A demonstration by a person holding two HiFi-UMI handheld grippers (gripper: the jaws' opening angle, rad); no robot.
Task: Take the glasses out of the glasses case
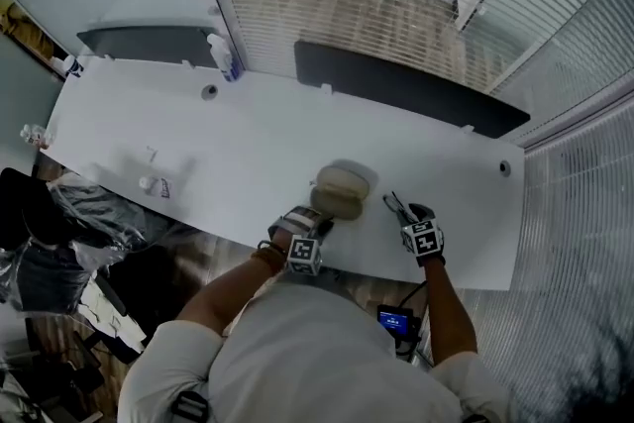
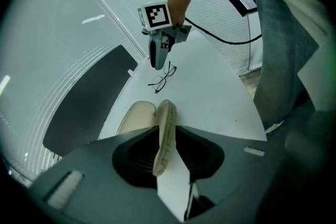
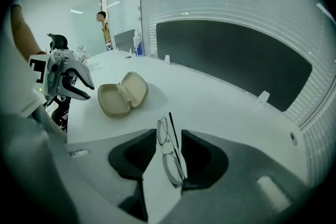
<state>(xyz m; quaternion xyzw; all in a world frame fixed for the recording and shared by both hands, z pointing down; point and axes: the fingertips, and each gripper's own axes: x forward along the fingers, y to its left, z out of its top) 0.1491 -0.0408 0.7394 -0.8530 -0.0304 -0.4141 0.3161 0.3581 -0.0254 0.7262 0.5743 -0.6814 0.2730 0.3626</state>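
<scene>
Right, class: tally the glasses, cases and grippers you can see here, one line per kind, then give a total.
Glasses: 1
Case: 1
Grippers: 2, the left gripper and the right gripper
Total: 4

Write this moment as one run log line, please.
glasses: out, lying on table | case: open, empty | right gripper: open, jaws around glasses | left gripper: open, case rim between jaws
</scene>
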